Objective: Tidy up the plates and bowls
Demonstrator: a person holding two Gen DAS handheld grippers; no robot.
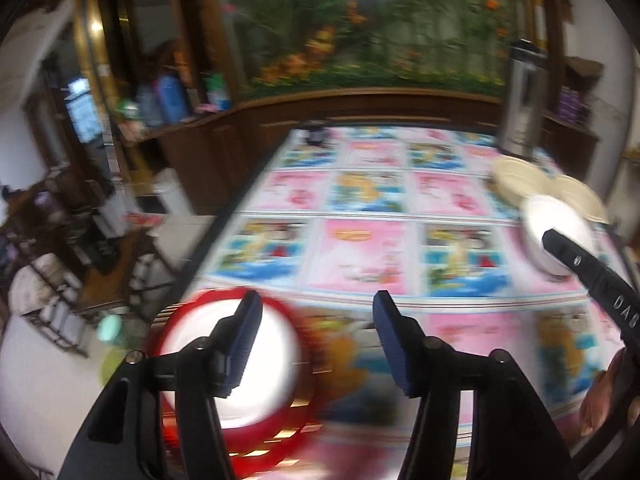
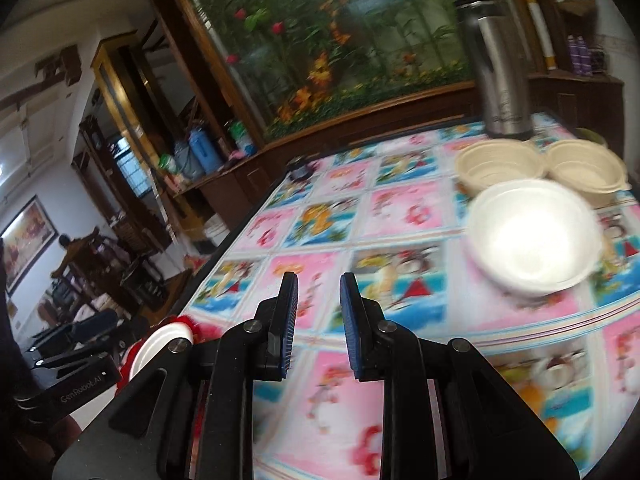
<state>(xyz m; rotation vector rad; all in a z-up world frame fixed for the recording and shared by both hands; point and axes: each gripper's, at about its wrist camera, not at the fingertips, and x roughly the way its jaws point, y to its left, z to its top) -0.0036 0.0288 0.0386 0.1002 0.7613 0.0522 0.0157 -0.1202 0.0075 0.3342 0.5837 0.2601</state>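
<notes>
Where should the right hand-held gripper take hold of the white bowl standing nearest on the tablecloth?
Pinch the near rim of the white bowl, one finger inside and one outside, coming from the near side and slightly above. It stands upright with its mouth open, too wide to span, and the two beige bowls crowd its far side. The right hand-held gripper holds nothing.

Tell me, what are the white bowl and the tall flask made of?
White bowl: probably plastic or foam; thin rim, glossy glare, though blurred. Flask: apparently brushed stainless steel with a dark top; silvery streaked reflections.
</notes>
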